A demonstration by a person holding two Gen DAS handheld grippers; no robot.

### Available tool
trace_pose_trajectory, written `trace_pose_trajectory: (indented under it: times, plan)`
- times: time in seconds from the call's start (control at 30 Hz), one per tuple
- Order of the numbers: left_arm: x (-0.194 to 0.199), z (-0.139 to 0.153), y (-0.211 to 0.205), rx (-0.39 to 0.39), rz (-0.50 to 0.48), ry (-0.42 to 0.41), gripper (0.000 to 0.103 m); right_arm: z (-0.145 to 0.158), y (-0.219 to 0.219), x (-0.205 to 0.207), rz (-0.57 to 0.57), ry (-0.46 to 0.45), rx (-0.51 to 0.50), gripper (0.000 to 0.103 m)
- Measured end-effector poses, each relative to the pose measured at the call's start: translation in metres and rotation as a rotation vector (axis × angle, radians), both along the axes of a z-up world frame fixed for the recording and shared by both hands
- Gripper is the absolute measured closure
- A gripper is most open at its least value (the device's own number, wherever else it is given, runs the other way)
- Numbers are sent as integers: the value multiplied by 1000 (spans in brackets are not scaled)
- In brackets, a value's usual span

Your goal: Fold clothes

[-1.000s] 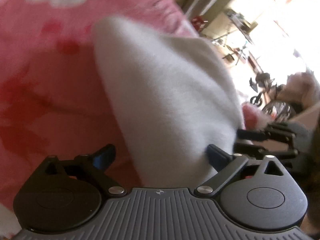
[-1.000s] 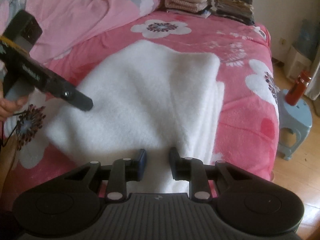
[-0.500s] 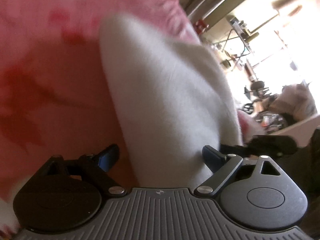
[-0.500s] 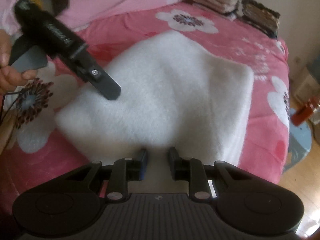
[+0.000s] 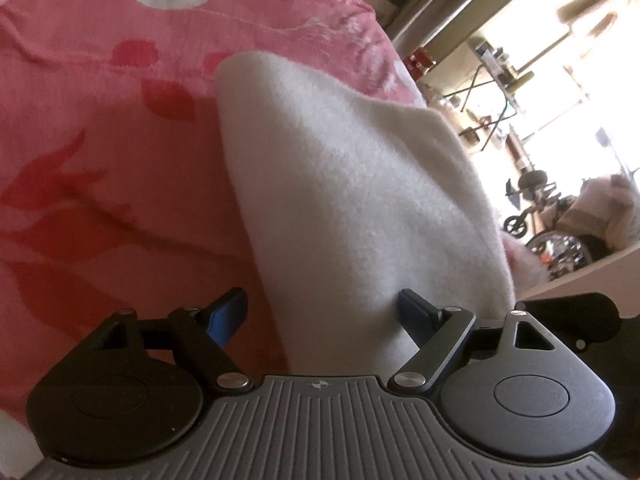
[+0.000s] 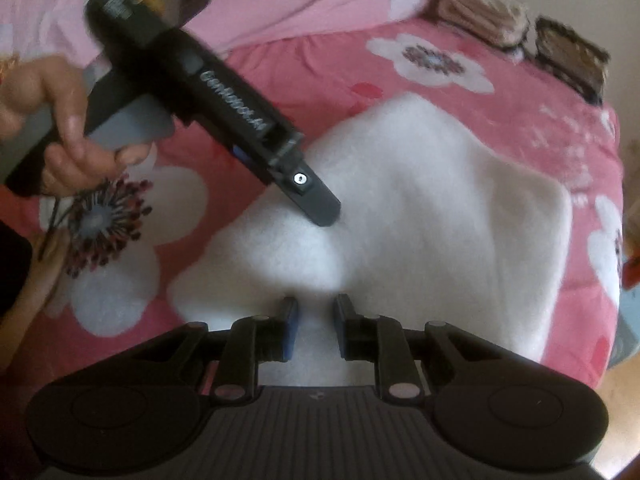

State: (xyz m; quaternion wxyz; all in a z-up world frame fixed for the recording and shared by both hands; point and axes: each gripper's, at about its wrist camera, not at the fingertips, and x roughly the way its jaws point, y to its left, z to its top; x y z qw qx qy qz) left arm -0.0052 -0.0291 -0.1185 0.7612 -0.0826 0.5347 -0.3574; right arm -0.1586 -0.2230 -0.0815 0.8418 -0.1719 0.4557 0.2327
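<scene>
A white fleece garment lies folded over on a pink floral bedspread. My right gripper is shut on a raised ridge of the garment at its near edge. My left gripper stands open, its fingers wide apart, with the garment's near part lying between them. In the right wrist view a hand holds the left gripper, tip resting over the garment's left part.
Two stacks of folded clothes sit at the far side of the bed. The bed's right edge drops to the floor. Beyond the bed is a bright room with a folding rack and wheeled items.
The right gripper has carried its pinch of garment forward and left, so the cloth bunches into a ridge. The left gripper now sits much closer to the right one, still open.
</scene>
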Motion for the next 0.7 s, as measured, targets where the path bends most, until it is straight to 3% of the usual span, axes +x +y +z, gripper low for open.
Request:
trace_pose_trajectory:
  times: [0.17, 0.33, 0.43, 0.57, 0.7]
  plan:
    - [-1, 5, 2, 2, -5, -34, 22, -1, 2, -4, 10, -3, -23, 83]
    - [-23, 5, 5, 3, -75, -56, 22, 3, -4, -2, -15, 24, 8, 83]
    - [-30, 2, 6, -1, -80, -63, 22, 21, -4, 5, -24, 23, 14, 84]
    - [-30, 0, 8, -7, -63, -45, 22, 48, -12, 21, -83, -103, -3, 84]
    - [-32, -7, 10, -25, -52, -14, 22, 11, -36, 38, -159, -49, -19, 86]
